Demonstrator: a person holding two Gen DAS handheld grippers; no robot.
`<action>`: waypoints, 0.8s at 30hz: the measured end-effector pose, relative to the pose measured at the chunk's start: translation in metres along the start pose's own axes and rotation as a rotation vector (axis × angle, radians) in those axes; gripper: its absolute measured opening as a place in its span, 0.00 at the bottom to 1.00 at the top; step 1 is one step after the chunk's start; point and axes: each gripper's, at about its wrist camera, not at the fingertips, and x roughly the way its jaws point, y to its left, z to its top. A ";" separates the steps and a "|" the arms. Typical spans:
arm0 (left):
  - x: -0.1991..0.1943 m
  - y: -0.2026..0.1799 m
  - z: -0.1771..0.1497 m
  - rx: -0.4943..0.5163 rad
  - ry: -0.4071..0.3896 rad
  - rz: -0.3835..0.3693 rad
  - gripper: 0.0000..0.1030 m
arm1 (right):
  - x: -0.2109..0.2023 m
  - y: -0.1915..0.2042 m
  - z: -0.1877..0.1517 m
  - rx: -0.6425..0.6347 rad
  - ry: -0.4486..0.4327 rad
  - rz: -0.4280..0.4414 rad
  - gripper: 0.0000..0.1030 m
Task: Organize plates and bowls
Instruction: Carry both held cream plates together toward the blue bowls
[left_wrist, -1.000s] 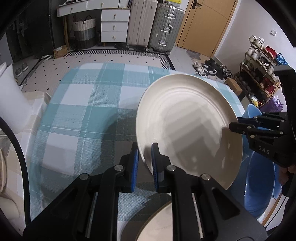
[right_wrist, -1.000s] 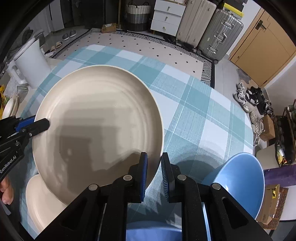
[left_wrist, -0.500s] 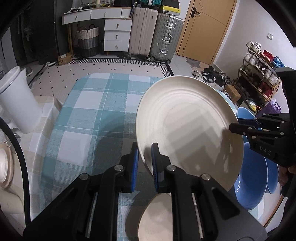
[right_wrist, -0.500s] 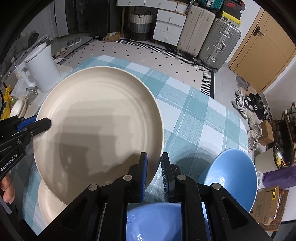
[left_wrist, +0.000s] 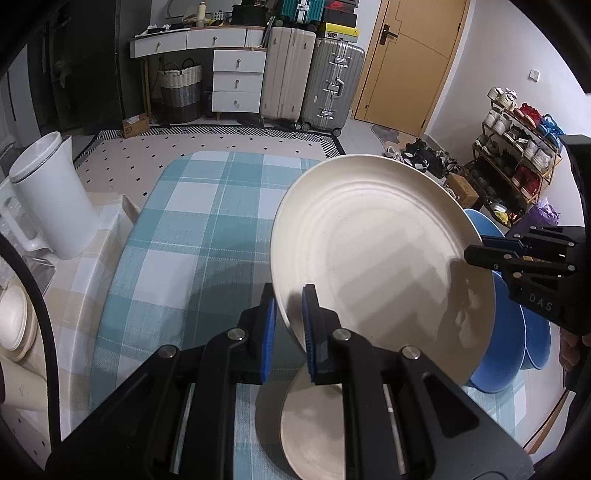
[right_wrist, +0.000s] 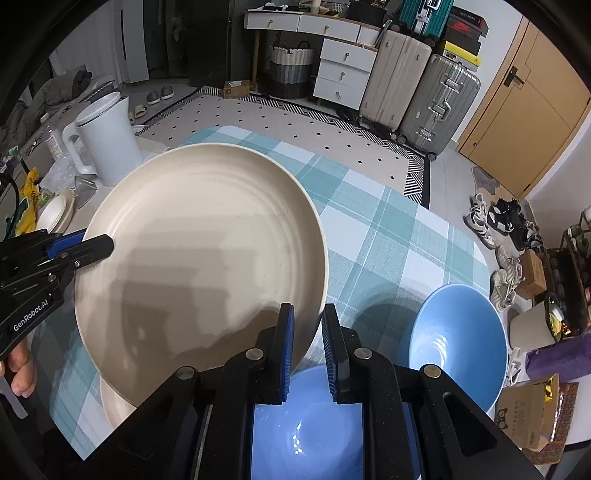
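Observation:
A large cream plate (left_wrist: 380, 266) (right_wrist: 199, 258) hangs in the air above the checked tablecloth, tilted. My left gripper (left_wrist: 288, 306) is shut on its near-left rim. My right gripper (right_wrist: 306, 328) is shut on the opposite rim; it shows in the left wrist view (left_wrist: 476, 251) at the plate's right edge. A second cream plate (left_wrist: 314, 432) (right_wrist: 114, 402) lies on the table below. Two blue bowls (right_wrist: 454, 339) (right_wrist: 306, 424) stand to the right; they show behind the plate in the left wrist view (left_wrist: 517, 339).
The table with the teal checked cloth (left_wrist: 192, 243) stretches ahead. A white kettle (left_wrist: 51, 195) stands on a side surface at left, with stacked cream dishes (left_wrist: 14, 321) nearby. Suitcases, drawers and a shoe rack stand beyond.
Both grippers have lifted the cream plate higher above the table; the plate and bowls below show more fully. The grip on both rims is unchanged.

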 end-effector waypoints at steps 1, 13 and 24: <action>-0.003 0.000 -0.003 0.001 -0.002 0.002 0.10 | -0.002 0.001 -0.002 -0.001 -0.003 0.000 0.15; -0.025 -0.004 -0.028 0.014 -0.019 -0.012 0.10 | -0.030 0.010 -0.029 0.010 -0.054 0.018 0.15; -0.045 0.001 -0.056 0.007 -0.030 -0.027 0.10 | -0.049 0.025 -0.054 0.009 -0.088 0.036 0.15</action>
